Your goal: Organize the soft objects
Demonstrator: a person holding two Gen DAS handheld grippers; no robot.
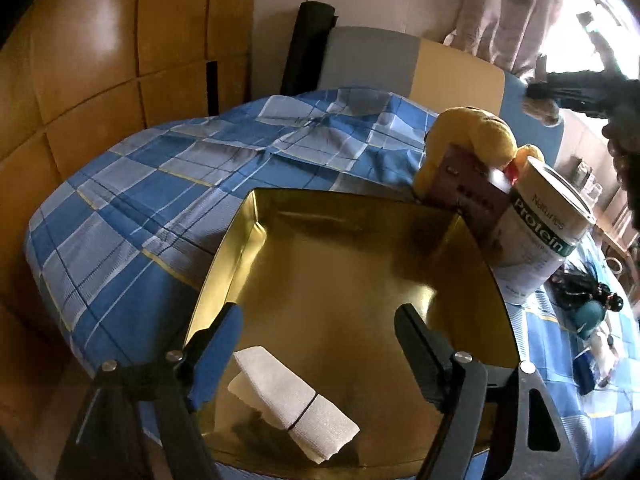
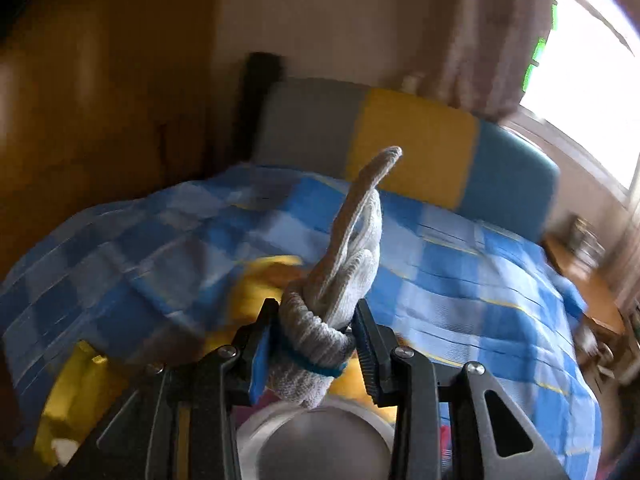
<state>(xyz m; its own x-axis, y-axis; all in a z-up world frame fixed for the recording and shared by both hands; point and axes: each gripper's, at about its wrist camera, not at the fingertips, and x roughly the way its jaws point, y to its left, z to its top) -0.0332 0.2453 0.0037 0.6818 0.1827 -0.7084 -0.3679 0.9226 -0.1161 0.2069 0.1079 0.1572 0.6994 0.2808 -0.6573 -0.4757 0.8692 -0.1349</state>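
Bed (image 1: 160,184): L view towel (image 1: 292,396); R view glove (image 2: 344,280).

gold tray (image 1: 240,240): 1; folded white cloth (image 1: 292,400): 1; knit glove (image 2: 340,280): 1; protein can (image 1: 540,240): 1; yellow plush (image 1: 472,132): 1

Glossy gold tray (image 1: 240,240), knitted glove (image 2: 352,264)

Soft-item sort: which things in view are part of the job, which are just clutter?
Job:
- folded white cloth in gold tray
- knotted grey gloves, clamped in right tool
- yellow plush
- left tool, open

Clutter:
- protein tin
- pink box
- checked bedspread
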